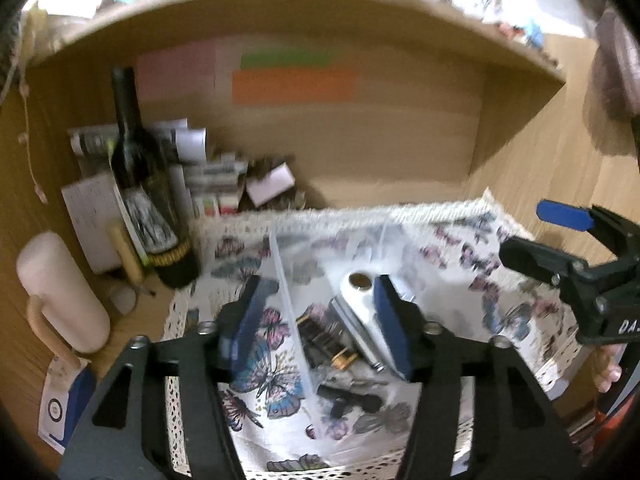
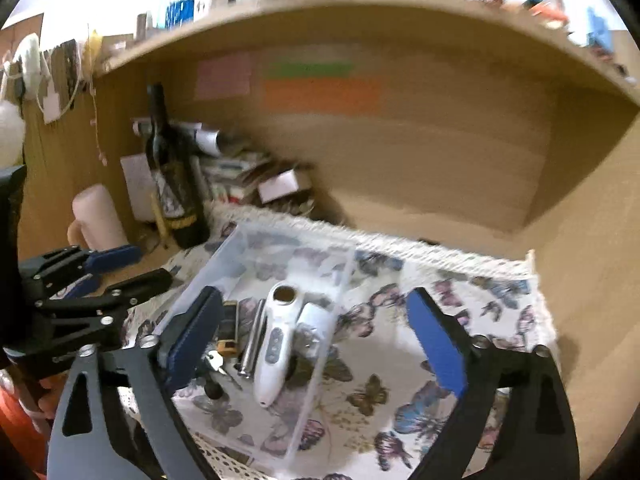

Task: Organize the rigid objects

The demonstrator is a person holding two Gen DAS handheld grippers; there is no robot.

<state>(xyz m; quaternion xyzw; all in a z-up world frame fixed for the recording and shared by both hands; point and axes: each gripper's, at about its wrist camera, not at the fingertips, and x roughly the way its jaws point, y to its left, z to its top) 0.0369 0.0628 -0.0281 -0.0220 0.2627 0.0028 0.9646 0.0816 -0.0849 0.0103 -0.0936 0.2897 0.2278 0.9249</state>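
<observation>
1. Bin (image 2: 240, 248): clear plastic, on butterfly cloth (image 2: 460, 300); holds white handheld device (image 2: 276, 340) and metal bits.
2. My left gripper (image 1: 316, 320): spread wide above bin, empty.
3. My right gripper (image 2: 316, 340): wide open, empty.

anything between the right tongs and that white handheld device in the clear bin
Nothing visible blocks it from above. The right tongs are open over the white device, which lies exposed in the open-topped clear bin beside a metal cylinder.

Lighting warm and dim, brighter above the shelf (image 1: 280, 4); both views motion-blurred, strongly curved at fisheye edges, with black corner vignetting.
</observation>
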